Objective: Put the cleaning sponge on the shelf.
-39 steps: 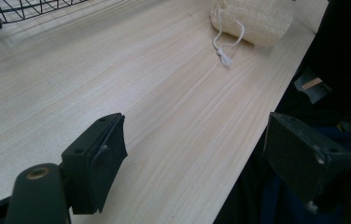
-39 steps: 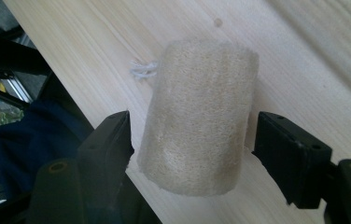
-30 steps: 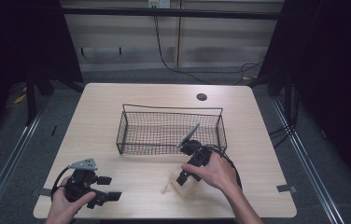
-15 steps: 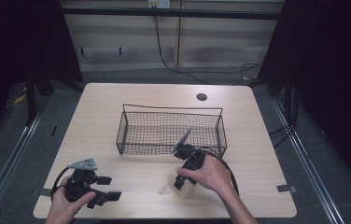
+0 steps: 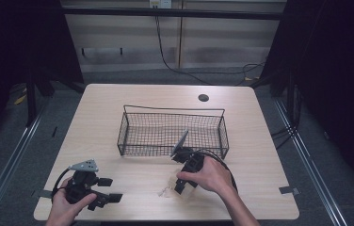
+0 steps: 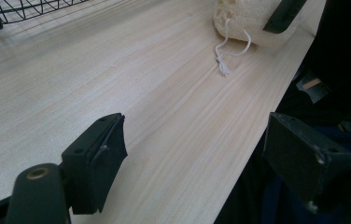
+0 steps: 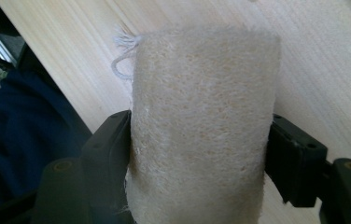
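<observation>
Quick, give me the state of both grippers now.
Left gripper: open, holding nothing.
Right gripper: jaws just closing, now pressed on the loofah.

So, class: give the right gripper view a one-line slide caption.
Right gripper closing on a loofah over the table.

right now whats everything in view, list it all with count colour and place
loofah sponge: one, pale cream with a white string loop, near edge of the table, between the right gripper's jaws
wire basket: one, black, middle of the table, nothing seen inside
table: one, light wood
round hole cover: one, dark, far side of the tabletop
tape marks: a few, dark, at the table's edges
left gripper: one, black, jaws apart, near left corner
right gripper: one, black, jaws have just been closing, pads against the sponge's sides
hands: two, one on each gripper
</observation>
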The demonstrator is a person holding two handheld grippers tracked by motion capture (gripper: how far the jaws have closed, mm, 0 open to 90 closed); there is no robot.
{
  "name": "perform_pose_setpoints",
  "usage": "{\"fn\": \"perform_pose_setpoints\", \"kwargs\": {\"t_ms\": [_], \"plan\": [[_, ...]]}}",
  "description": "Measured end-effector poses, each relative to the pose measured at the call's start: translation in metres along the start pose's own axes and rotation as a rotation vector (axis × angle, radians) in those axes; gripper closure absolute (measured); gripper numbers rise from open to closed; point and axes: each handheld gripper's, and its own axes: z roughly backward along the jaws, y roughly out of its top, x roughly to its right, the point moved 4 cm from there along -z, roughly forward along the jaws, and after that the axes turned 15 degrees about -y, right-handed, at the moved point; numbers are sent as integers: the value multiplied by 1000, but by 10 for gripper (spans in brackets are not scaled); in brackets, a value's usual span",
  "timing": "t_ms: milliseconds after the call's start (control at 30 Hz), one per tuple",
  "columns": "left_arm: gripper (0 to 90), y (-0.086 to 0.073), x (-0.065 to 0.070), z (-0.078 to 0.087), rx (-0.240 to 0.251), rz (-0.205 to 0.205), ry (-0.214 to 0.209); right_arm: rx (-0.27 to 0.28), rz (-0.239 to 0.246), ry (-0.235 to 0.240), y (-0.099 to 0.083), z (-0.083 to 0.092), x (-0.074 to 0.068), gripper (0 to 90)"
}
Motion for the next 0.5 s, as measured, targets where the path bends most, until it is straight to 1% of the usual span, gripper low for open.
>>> {"fn": "perform_pose_setpoints", "kwargs": {"t_ms": [167, 200, 333, 500], "plan": [[205, 0, 0, 0, -1, 2, 1, -7, 2, 8, -1, 3, 0, 297], [205, 0, 0, 0, -3, 0, 3, -9, 14, 21, -2, 5, 0, 297], [205, 0, 0, 0, -8, 1, 0, -7, 27, 26, -1, 7, -1, 297], [205, 0, 0, 0, -7, 2, 3, -15, 44, 56, -2, 13, -4, 297]]}}
